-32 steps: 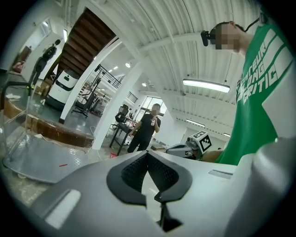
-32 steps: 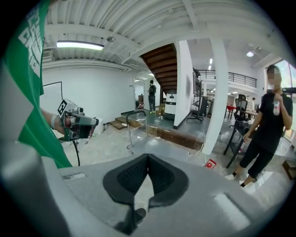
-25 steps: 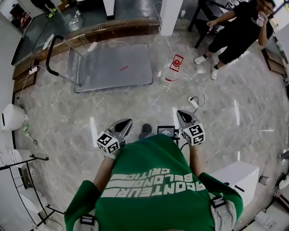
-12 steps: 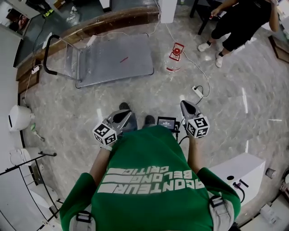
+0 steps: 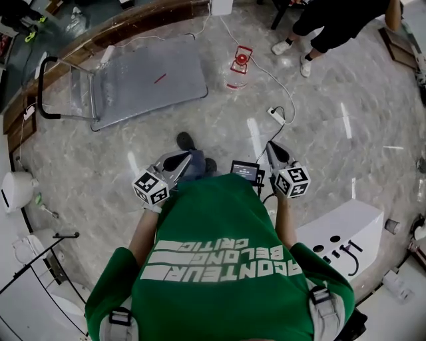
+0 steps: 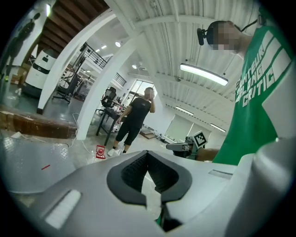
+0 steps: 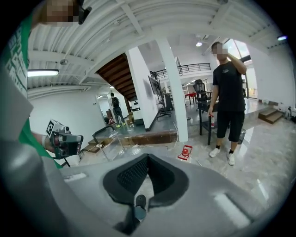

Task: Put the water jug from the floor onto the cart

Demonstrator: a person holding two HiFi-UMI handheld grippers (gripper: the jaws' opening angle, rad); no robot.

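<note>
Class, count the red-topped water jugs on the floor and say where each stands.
1. The water jug stands just right of the cart, near a bystander's feet; others may be hidden.

Open floor (image 5: 219, 123) lay between the person (image 5: 226, 266) and the jug (image 5: 238, 65). A corded power strip (image 5: 275, 115) lay on the right of that stretch. A bystander (image 5: 333, 20) stood near, beyond the jug. The cart (image 5: 146, 80) deck was open from the near side, its handle (image 5: 42, 90) rising at the left end. A white box (image 5: 339, 230) stood close on the right.
</note>
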